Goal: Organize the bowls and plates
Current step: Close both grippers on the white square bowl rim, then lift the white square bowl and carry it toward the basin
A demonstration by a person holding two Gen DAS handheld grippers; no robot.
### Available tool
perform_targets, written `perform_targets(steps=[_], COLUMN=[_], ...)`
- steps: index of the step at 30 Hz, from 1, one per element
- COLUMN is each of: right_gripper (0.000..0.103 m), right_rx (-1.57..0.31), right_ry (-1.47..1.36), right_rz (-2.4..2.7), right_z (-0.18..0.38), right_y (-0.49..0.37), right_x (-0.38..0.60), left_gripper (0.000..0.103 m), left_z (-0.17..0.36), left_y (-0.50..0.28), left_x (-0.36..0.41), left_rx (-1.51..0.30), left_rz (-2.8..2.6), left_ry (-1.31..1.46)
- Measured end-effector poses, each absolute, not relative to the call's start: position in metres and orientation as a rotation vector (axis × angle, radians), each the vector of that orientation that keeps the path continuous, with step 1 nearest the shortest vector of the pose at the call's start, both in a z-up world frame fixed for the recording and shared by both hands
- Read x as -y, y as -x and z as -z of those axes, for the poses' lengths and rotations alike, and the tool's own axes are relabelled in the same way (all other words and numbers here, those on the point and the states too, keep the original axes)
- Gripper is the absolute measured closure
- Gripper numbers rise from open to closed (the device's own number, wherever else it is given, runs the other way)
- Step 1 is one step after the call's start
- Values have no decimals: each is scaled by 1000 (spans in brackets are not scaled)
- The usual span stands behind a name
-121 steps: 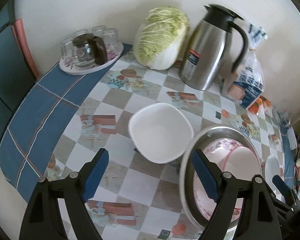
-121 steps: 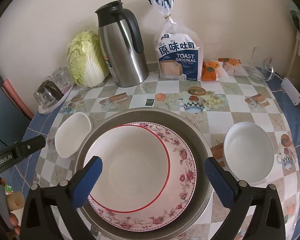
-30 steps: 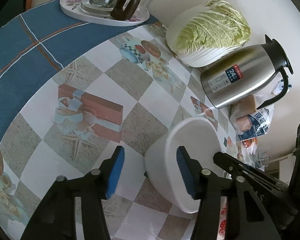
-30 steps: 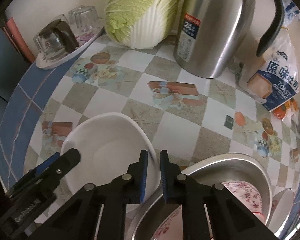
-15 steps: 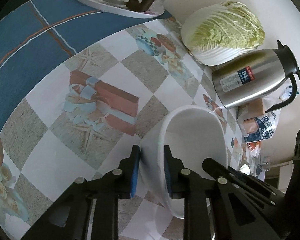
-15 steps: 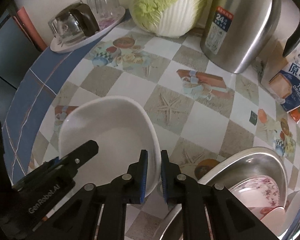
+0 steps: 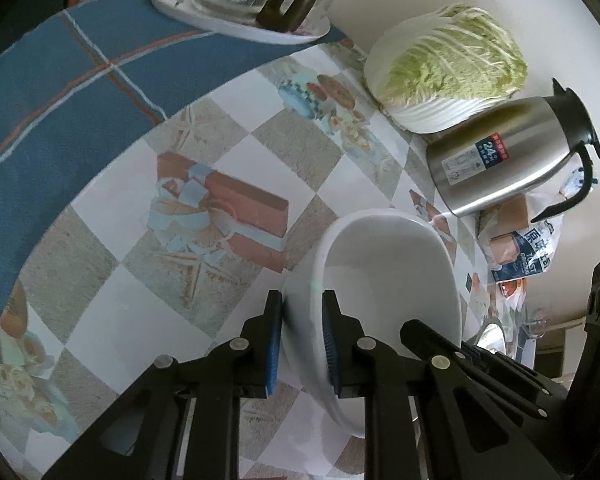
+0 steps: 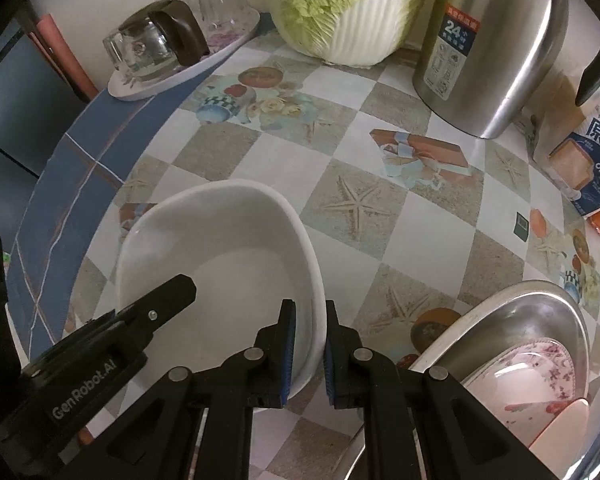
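Observation:
A white bowl (image 7: 392, 272) sits on the checked tablecloth, and both grippers have hold of it. In the left wrist view my left gripper (image 7: 302, 300) straddles the bowl's near wall; its jaws are still closing and the blue pads press on the wall from both sides. My right gripper (image 8: 309, 312) is shut on the right rim of the same white bowl (image 8: 220, 248). The left gripper's finger (image 8: 156, 300) shows over the bowl's left side. To the lower right stands a steel basin (image 8: 500, 300) holding a floral plate (image 8: 540, 364).
At the back by the wall are a napa cabbage (image 7: 444, 60), a steel thermos jug (image 7: 508, 152), a bag of toast bread (image 8: 592, 168) and a tray of upturned glasses (image 8: 172, 48). Blue cloth borders the table's left edge (image 7: 52, 92).
The left jaws have come together from wide apart onto the bowl's wall. The right gripper has stayed shut on the opposite rim, and its view has dropped slightly closer.

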State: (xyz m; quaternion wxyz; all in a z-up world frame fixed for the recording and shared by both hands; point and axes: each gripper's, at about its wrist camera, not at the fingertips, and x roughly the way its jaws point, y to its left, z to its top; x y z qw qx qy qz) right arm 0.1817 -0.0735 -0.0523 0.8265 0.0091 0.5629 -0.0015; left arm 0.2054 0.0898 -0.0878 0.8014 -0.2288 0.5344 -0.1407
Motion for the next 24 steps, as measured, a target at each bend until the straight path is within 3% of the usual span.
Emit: perform_targets(steps=[13,24], right_gripper=[89,89], right_rx=[-1083,-1031], right_ry=[-54,-64], right_rz=[-19,34], right_z=[-15,-53], right_y=[-147,-97], right_x=[71,88], left_gripper=[83,83], left_z=[17,-6], left_y=[-175,-130], left_x=[-93,-66], left_rx=[-1003,-988], left_rz=[350,426], left_ry=[453,416])
